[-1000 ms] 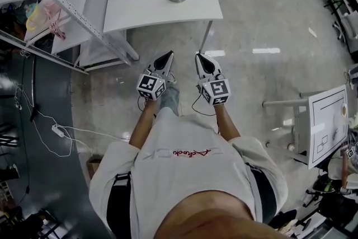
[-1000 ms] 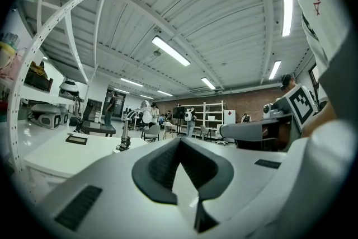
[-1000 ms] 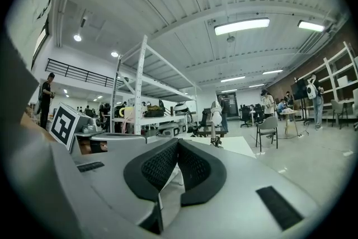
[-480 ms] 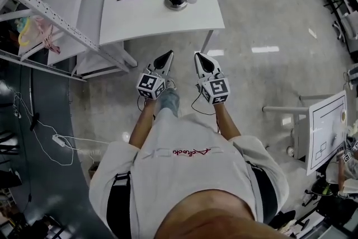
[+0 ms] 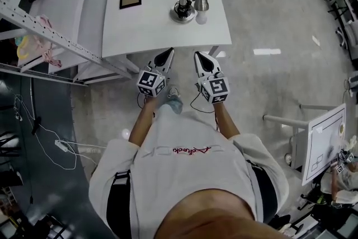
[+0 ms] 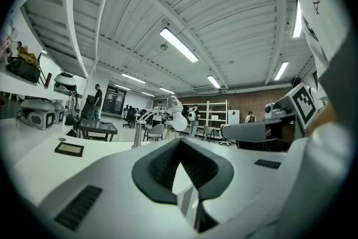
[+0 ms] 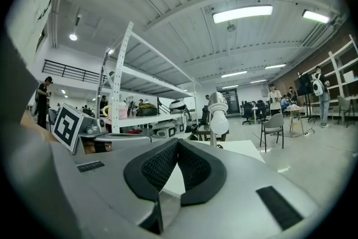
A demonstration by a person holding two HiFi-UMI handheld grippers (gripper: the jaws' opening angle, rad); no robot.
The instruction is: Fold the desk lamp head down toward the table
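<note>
Standing upper centre on the worktop (image 5: 151, 28), the desk lamp (image 5: 185, 6) sits beyond both closed, empty tongs; the right tongs (image 5: 199, 56) look nearer than the left tongs (image 5: 168, 53).

Closed hand-held gripper (image 7: 177, 144), desk lamp (image 7: 218, 113) beyond

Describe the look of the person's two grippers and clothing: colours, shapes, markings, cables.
The left gripper and right gripper: pale grey tapered shells, black ribbed jaws, each with a cube of black-and-white square markers and a dark cable. White short-sleeved T-shirt, red lettering.
</note>
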